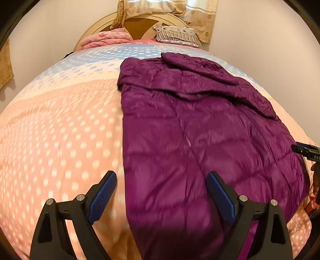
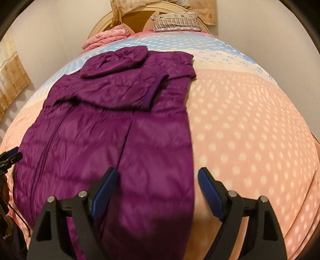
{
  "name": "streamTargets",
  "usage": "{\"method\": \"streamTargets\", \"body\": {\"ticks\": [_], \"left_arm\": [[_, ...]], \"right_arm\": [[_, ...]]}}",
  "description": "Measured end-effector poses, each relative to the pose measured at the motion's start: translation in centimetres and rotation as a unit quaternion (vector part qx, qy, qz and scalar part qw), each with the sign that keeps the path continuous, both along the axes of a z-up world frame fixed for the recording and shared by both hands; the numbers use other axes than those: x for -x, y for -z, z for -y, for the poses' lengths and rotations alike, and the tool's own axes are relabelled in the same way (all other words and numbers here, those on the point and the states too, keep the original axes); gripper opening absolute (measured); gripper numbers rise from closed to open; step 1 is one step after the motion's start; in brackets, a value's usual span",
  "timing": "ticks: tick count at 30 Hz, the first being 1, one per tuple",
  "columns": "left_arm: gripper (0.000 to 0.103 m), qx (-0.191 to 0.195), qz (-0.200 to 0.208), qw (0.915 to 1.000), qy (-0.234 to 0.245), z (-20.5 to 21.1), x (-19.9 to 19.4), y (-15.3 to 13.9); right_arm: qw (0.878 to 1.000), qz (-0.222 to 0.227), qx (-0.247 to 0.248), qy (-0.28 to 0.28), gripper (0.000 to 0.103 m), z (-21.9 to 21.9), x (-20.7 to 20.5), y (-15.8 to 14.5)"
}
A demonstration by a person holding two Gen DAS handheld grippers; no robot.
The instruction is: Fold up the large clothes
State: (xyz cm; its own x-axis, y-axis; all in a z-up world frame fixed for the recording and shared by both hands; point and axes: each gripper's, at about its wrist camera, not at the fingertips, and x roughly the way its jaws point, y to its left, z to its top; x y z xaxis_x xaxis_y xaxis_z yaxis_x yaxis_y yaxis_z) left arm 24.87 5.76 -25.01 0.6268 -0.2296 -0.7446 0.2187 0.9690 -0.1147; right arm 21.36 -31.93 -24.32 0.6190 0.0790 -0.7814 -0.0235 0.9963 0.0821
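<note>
We are in a home bedroom: a bed (image 1: 60,130) with dotted cover, pillow (image 1: 177,34) and folded quilt (image 1: 104,39) against a round headboard (image 1: 138,25), curtains (image 1: 200,18) behind.

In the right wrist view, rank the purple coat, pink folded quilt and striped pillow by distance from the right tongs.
1. Purple coat, directly beneath the right tongs, spreading left.
2. Pink folded quilt, far left by the headboard.
3. Striped pillow, far end, centre-right; barely beyond the quilt.

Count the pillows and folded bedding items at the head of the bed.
2: a striped pillow leaning at the headboard on the right, and a pink folded blanket on the left. The purple coat lies nearer; more may be hidden behind.
</note>
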Motion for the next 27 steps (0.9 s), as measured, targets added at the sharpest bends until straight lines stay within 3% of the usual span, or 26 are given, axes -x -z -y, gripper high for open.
{"method": "streamTargets", "body": {"ticks": [3,11,14,16,17,19,20,21,22,24,27], "left_arm": [[0.092,-0.004,0.001,1.0,0.004,0.2,1.3,0.4],[0.092,-0.007,-0.004,0.9998,0.02,0.9,4.0,1.2],[0.09,-0.004,-0.003,0.9997,0.024,0.9,4.6,1.2],[0.083,-0.003,-0.001,0.9997,0.023,0.9,4.9,1.2],[0.081,-0.006,0.002,0.9997,0.023,0.9,5.1,1.1],[0.061,-0.021,0.016,0.9993,0.027,1.2,5.7,0.8],[0.054,-0.03,0.021,0.9989,0.029,1.4,6.0,0.6],[0.03,-0.043,0.028,0.9981,0.033,1.7,6.3,0.3],[0.017,-0.055,0.035,0.9973,0.035,1.9,6.4,0.0],[0.009,-0.07,0.045,0.9958,0.038,2.2,6.8,-0.6],[0.006,-0.06,0.051,0.9961,0.041,1.8,7.3,-1.5]], "right_arm": [[1.0,0.009,0.014,0.0,0.09,-0.8,1.7,0.5],[1.0,0.016,-0.012,0.016,0.088,-1.1,5.8,1.0],[0.999,0.021,-0.02,0.016,0.069,-1.1,7.0,1.0],[0.999,0.021,-0.025,0.011,0.044,-0.8,7.2,1.0],[0.999,0.02,-0.028,0.01,0.037,-0.9,7.2,1.0],[0.998,0.021,-0.063,0.002,0.017,-0.4,7.2,1.0],[0.996,0.022,-0.084,0.0,0.015,-0.2,7.3,1.2],[0.996,0.022,-0.09,0.0,0.014,-0.1,7.3,1.2],[0.995,0.025,-0.092,-0.002,0.013,-0.1,7.3,1.2],[0.995,0.024,-0.098,-0.009,0.011,-0.2,7.4,1.2],[0.993,0.024,-0.115,-0.016,0.009,0.0,7.7,0.6]]}}
